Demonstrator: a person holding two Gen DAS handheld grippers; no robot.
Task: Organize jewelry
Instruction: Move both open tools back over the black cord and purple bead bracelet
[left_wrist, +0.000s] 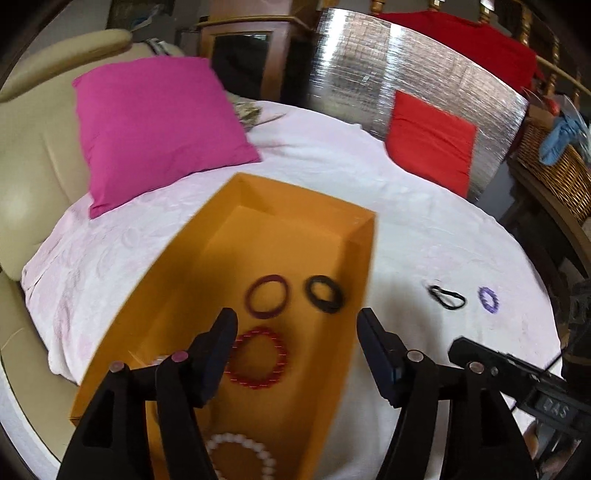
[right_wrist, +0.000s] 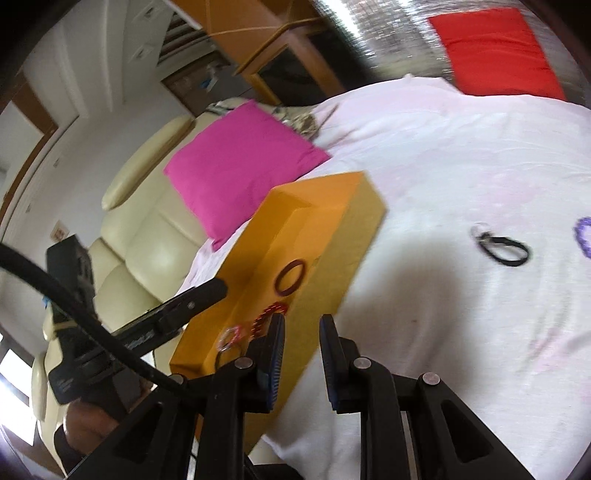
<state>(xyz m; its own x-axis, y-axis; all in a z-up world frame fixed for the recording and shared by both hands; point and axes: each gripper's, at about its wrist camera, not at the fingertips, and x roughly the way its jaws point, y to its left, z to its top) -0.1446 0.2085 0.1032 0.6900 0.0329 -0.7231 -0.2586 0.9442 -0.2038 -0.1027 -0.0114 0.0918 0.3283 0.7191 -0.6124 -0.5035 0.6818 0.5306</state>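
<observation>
Four bracelets already lie in our open orange cardboard box (left_wrist: 177, 295): white beaded bracelet (left_wrist: 240, 456) at the bottom, red beaded bracelet (left_wrist: 258, 360), maroon bangle (left_wrist: 266, 295), black band (left_wrist: 325, 294). Left gripper (left_wrist: 297, 325) hovers spread, empty; right gripper (right_wrist: 302, 330) is narrowly parted, empty. Farther right on the white cloth (left_wrist: 424, 236), a black loop (left_wrist: 447, 295) and purple ring (left_wrist: 488, 300) remain.

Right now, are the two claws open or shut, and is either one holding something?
Left gripper: open, holding nothing, above the box.
Right gripper: open a little, holding nothing.
</observation>
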